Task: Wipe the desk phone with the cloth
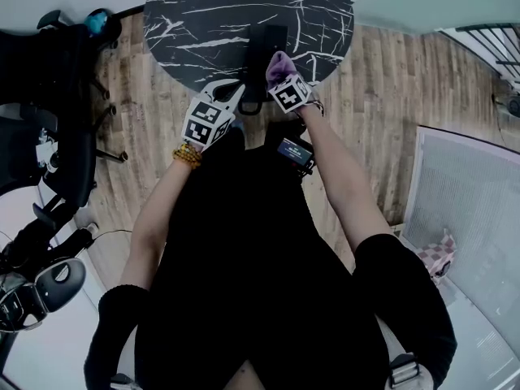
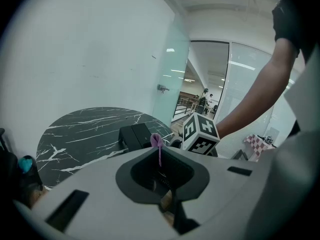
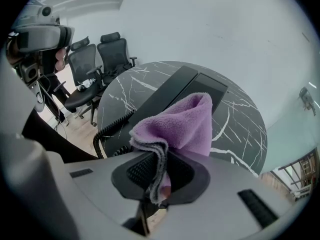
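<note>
The black desk phone [image 1: 266,43] lies near the front edge of the round black marble table [image 1: 203,15]; its coiled cord [image 3: 107,126] hangs at the near side. My right gripper [image 1: 282,71] is shut on a folded purple cloth [image 3: 182,124], which it holds just above the phone's near end [image 3: 175,86]. My left gripper [image 1: 236,93] hovers beside the phone's left side, its white fingers meeting in a point with nothing between them. In the left gripper view the phone [image 2: 134,135] sits ahead, and the cloth's tip [image 2: 156,140] shows next to the right gripper's marker cube [image 2: 200,133].
Black office chairs [image 1: 57,71] stand left of the table, also shown in the right gripper view [image 3: 112,51]. A frosted panel [image 1: 467,210] stands at the right. Wood floor [image 1: 382,80] surrounds the table. The person's black clothing fills the lower head view.
</note>
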A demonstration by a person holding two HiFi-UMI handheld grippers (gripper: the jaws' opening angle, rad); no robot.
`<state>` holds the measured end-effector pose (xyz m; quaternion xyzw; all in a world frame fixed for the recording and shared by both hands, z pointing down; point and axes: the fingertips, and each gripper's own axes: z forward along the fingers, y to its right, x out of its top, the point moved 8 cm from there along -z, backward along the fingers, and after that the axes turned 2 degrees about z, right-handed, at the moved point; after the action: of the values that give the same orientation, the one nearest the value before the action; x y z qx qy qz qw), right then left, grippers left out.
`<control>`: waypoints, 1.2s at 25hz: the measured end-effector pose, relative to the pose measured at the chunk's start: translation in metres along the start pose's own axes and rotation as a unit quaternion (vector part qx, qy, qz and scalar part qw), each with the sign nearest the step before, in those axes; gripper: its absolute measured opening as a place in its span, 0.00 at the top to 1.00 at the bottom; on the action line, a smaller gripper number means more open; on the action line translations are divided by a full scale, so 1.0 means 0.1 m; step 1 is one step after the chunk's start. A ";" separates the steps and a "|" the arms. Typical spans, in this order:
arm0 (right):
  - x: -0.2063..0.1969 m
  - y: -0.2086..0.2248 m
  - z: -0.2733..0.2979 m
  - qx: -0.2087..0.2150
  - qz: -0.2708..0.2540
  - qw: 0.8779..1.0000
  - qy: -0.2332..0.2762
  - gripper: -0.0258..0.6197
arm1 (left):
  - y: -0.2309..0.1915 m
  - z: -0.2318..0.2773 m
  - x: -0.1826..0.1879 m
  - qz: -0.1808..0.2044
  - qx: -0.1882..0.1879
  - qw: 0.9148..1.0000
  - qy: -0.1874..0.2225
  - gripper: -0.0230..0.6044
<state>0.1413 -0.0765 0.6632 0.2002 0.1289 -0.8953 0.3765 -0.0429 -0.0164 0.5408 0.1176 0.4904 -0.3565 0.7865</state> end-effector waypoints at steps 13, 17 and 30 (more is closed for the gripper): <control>0.17 0.03 -0.34 0.059 0.026 0.997 0.035 0.87 | -0.13 -0.03 0.18 -0.008 0.021 0.999 0.033 0.93; 0.32 0.18 -0.60 0.045 0.106 0.984 0.136 0.87 | -0.19 0.01 0.27 -0.001 0.026 0.999 0.046 0.93; 0.76 0.09 -1.81 -0.032 0.165 0.909 0.382 0.87 | -0.20 -0.07 0.87 0.035 0.053 0.988 0.140 0.93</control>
<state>0.1464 -0.0606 0.4673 0.5335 0.2562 -0.6709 0.4469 -0.0382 -0.0656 0.4663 0.2249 0.5712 -0.3348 0.7149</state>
